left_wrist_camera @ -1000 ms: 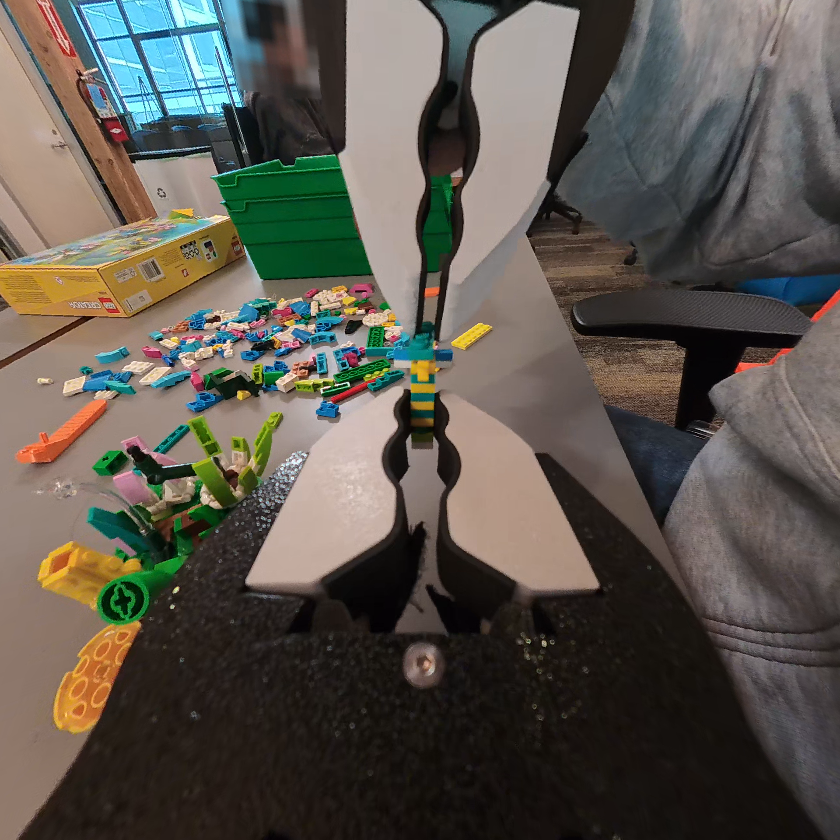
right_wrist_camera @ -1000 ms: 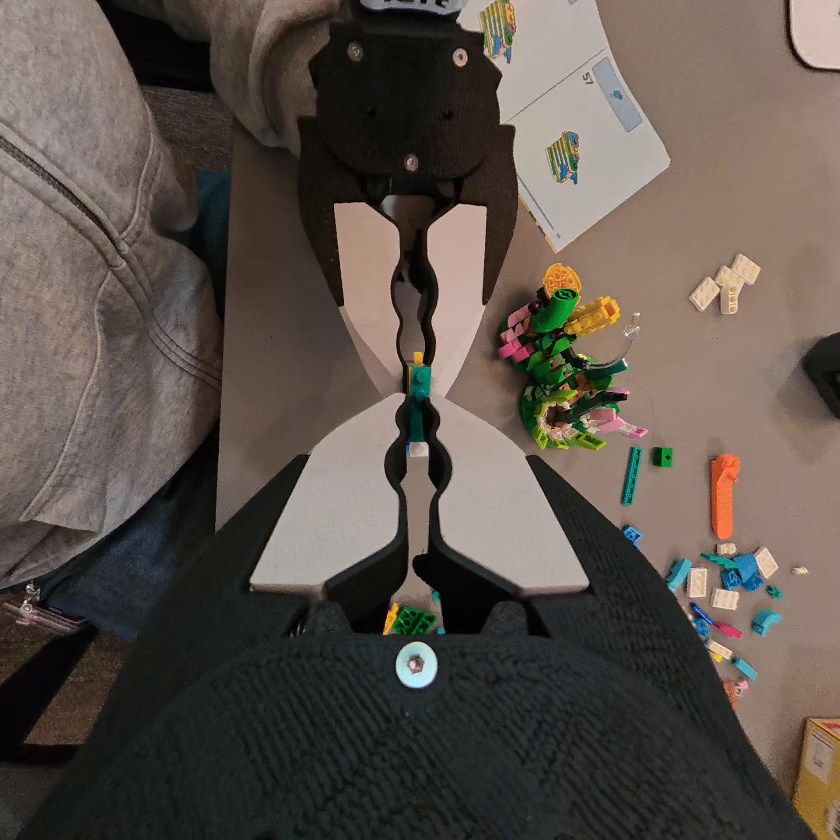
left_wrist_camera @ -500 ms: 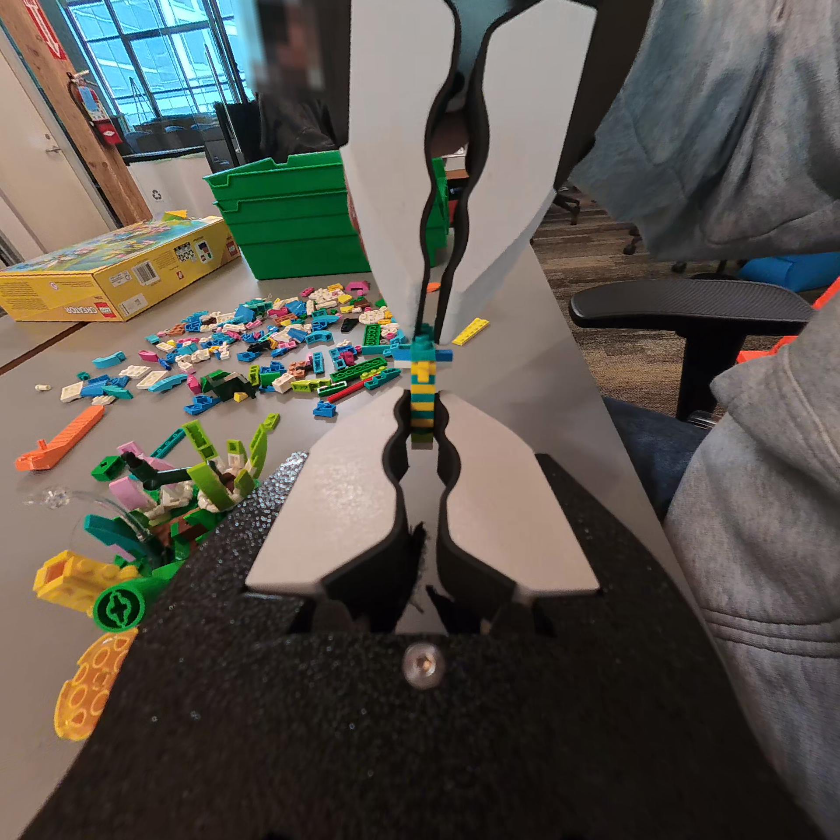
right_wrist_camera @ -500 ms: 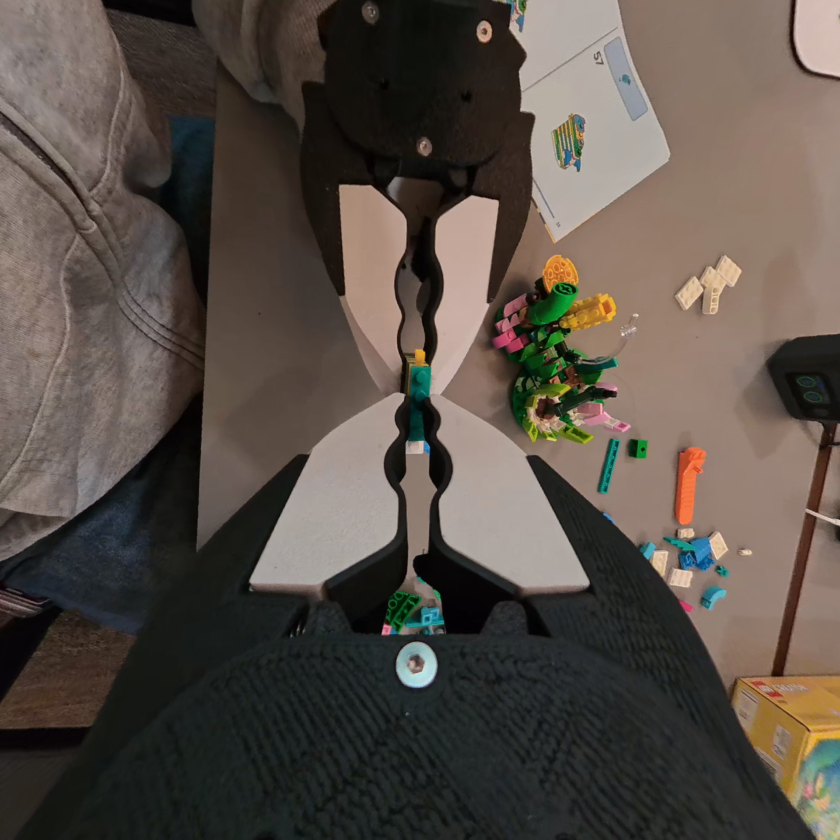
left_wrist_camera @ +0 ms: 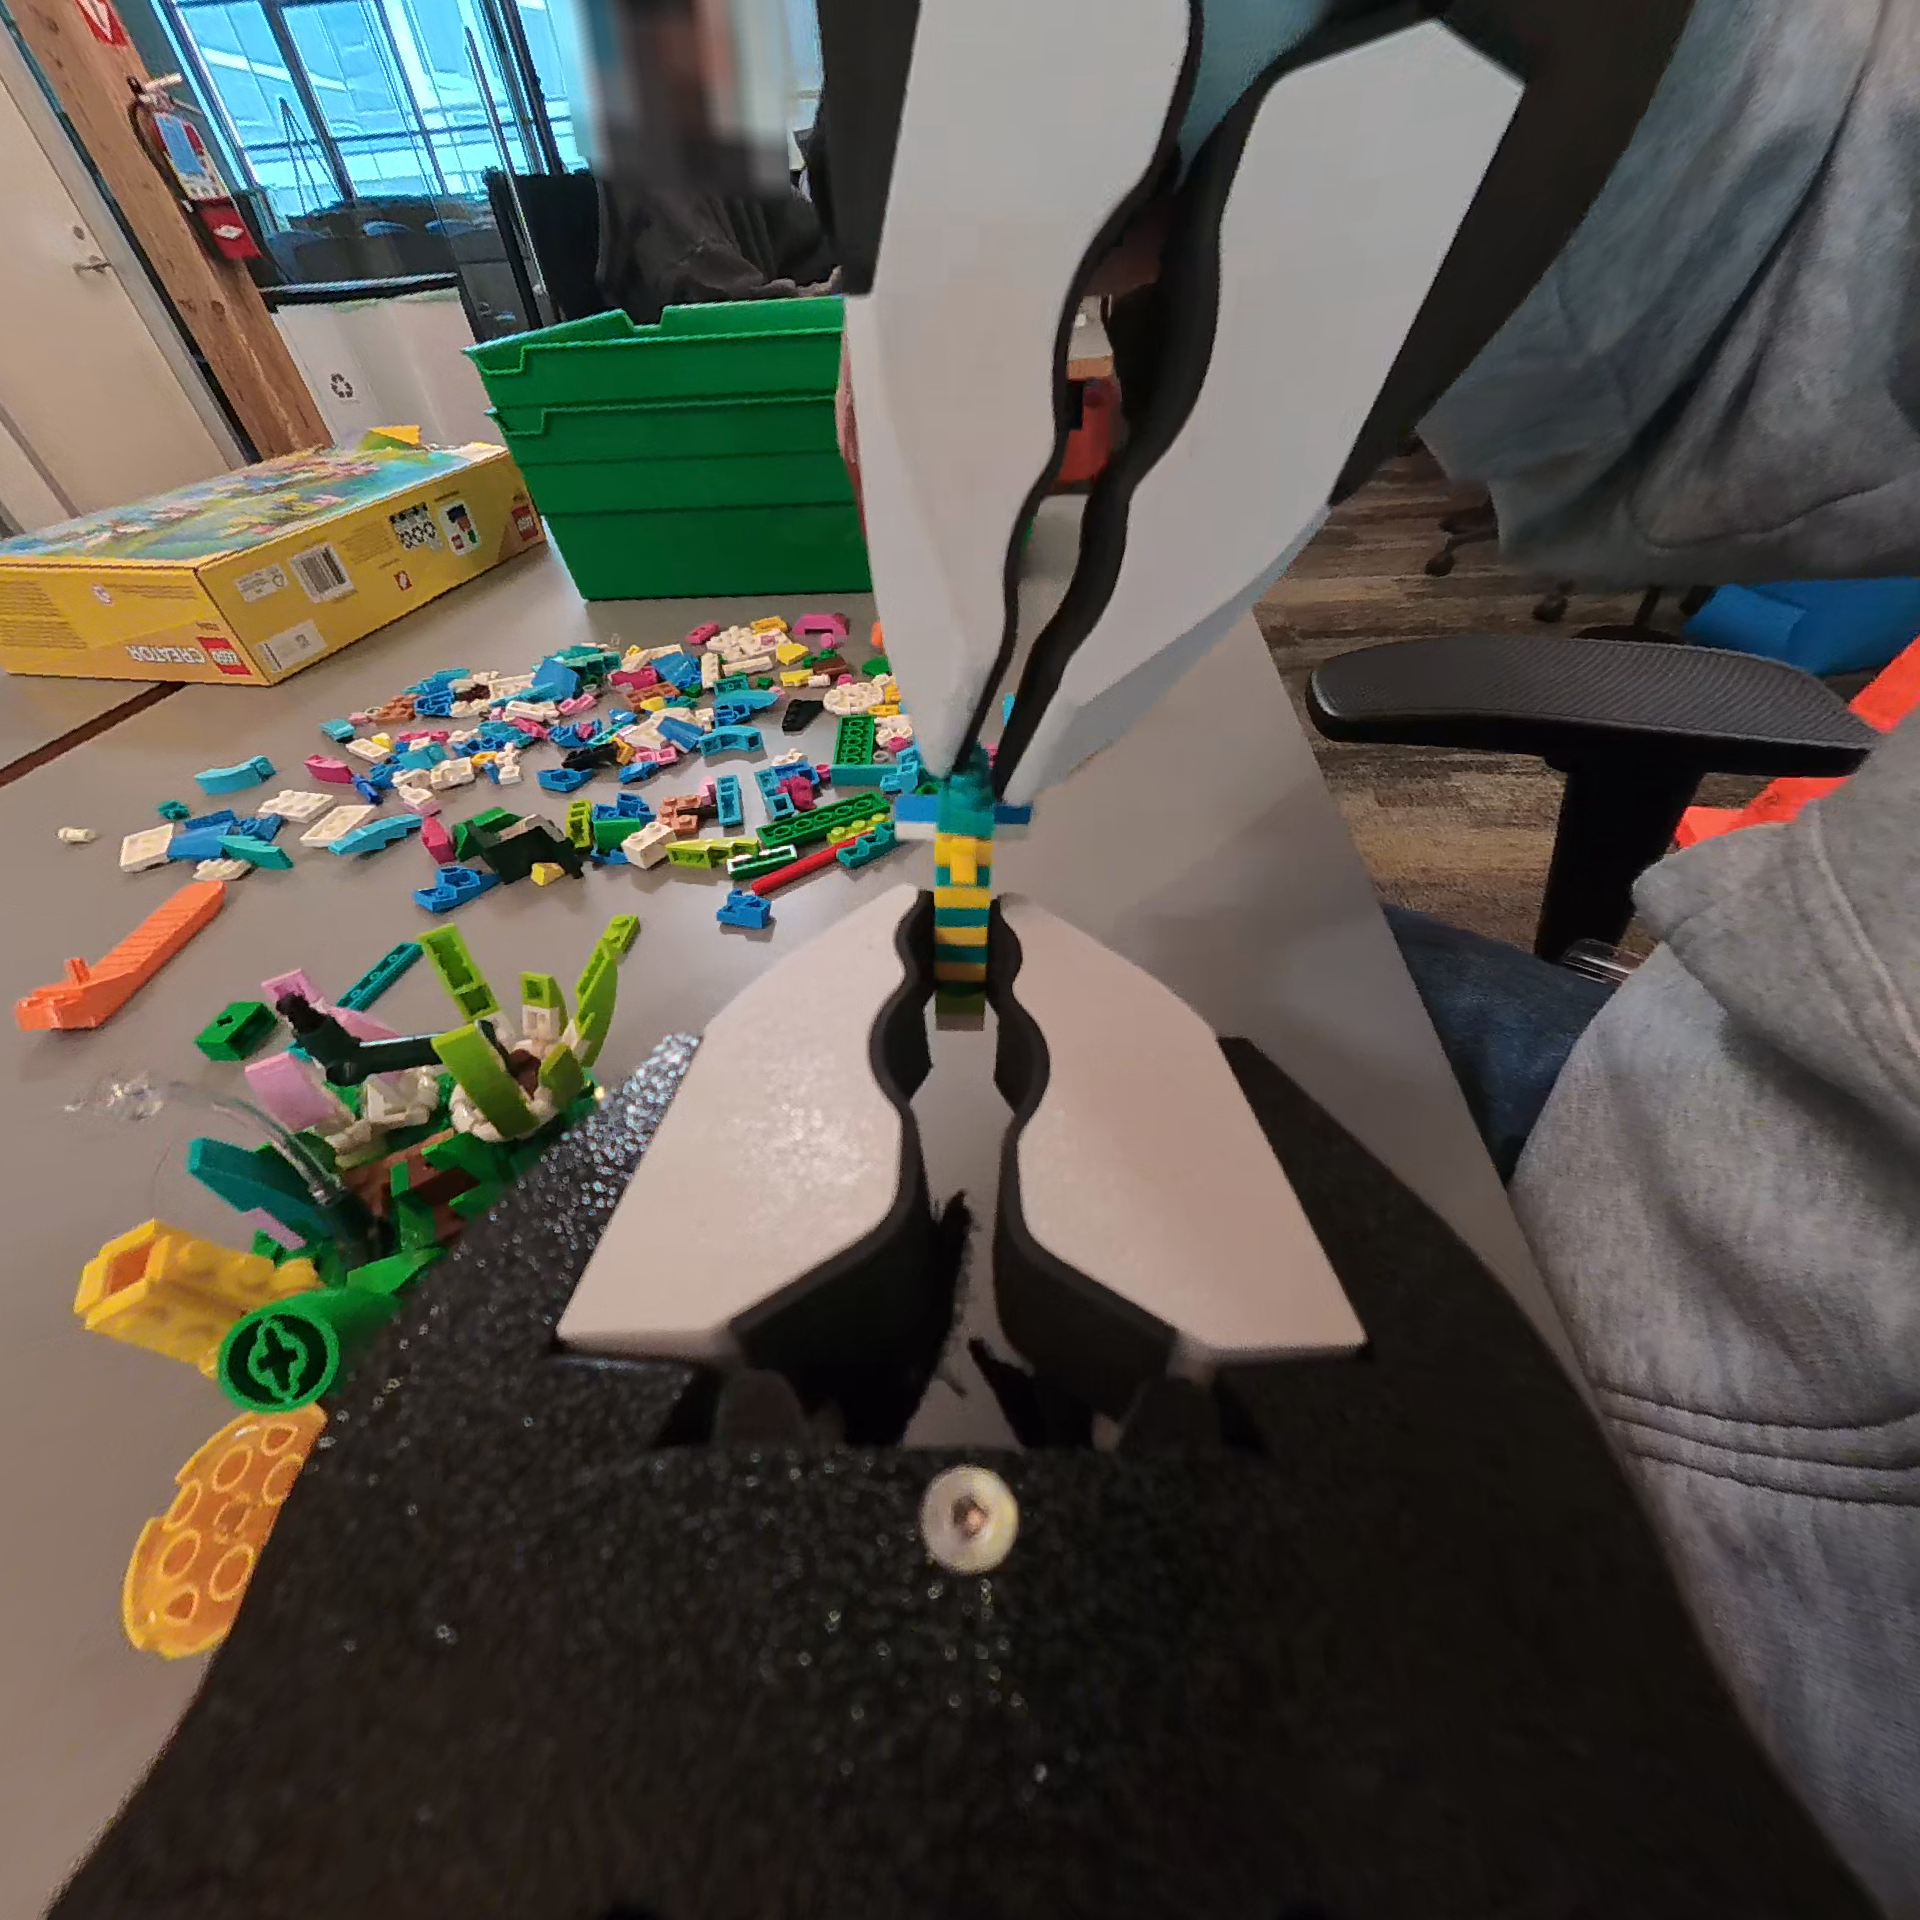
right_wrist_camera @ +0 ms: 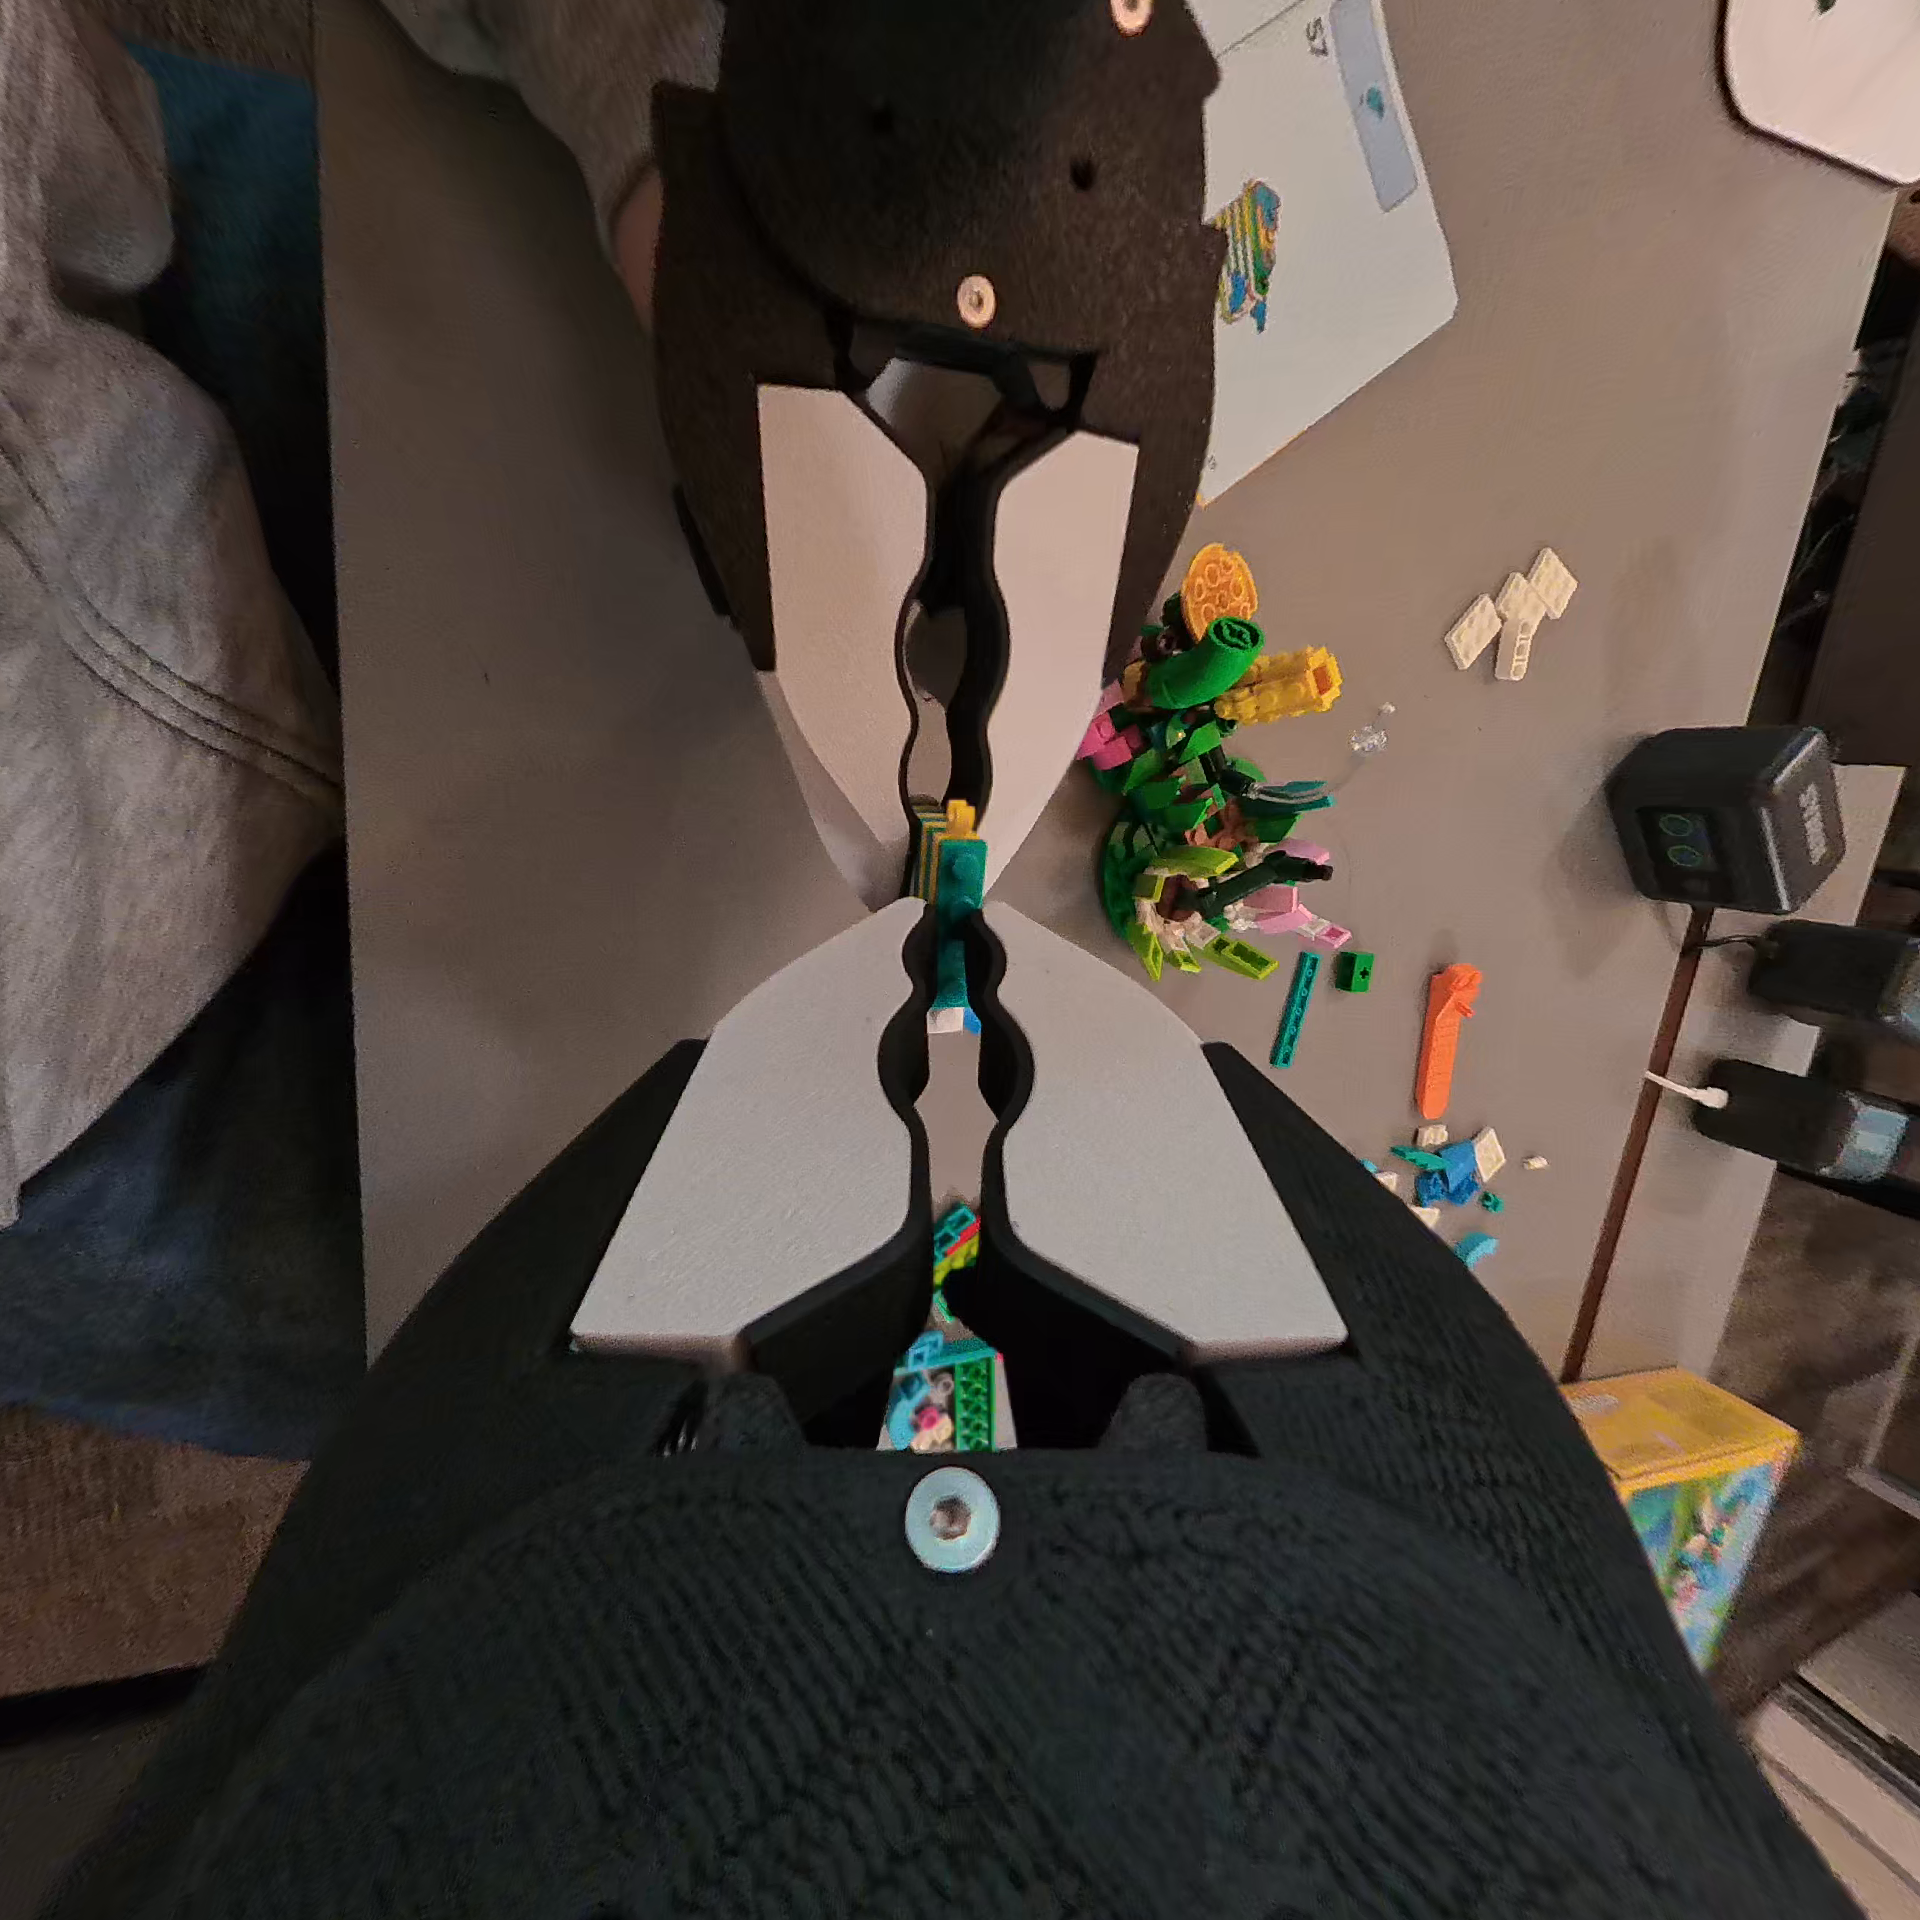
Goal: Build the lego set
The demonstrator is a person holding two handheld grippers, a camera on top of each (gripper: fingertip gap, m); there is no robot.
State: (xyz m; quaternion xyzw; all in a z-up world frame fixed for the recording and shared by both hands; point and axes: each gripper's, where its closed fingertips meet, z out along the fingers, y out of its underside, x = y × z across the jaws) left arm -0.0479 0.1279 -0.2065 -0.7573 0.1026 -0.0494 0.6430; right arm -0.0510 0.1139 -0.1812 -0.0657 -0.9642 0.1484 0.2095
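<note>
A small build hangs in the air between my two grippers, above the grey table [left_wrist_camera: 1174, 831]. My left gripper [left_wrist_camera: 961, 920] is shut on its striped yellow-and-teal brick stack [left_wrist_camera: 961, 883]. My right gripper [left_wrist_camera: 977, 764] comes down from above and is shut on the teal plate [left_wrist_camera: 968, 802] on top of the stack, which carries small blue and white pieces. In the right wrist view, the right gripper [right_wrist_camera: 954, 920] pinches the teal plate [right_wrist_camera: 954, 945]. There the left gripper [right_wrist_camera: 935, 862] faces it and holds the striped stack [right_wrist_camera: 927, 847].
A green, pink and yellow plant-like build [left_wrist_camera: 416, 1091] stands at my left. Beyond it lie an orange brick separator [left_wrist_camera: 125, 966], many loose bricks [left_wrist_camera: 623, 748], stacked green bins [left_wrist_camera: 675, 447] and a yellow box [left_wrist_camera: 260, 561]. An open booklet [right_wrist_camera: 1320, 239] and a chair armrest [left_wrist_camera: 1558, 696] are nearby. Left and right tips are no more than a few centimetres apart.
Both grippers keep their hold on the build. The pair has drifted and tilted a little, so the table and its clutter have slid sideways in the right wrist view.
</note>
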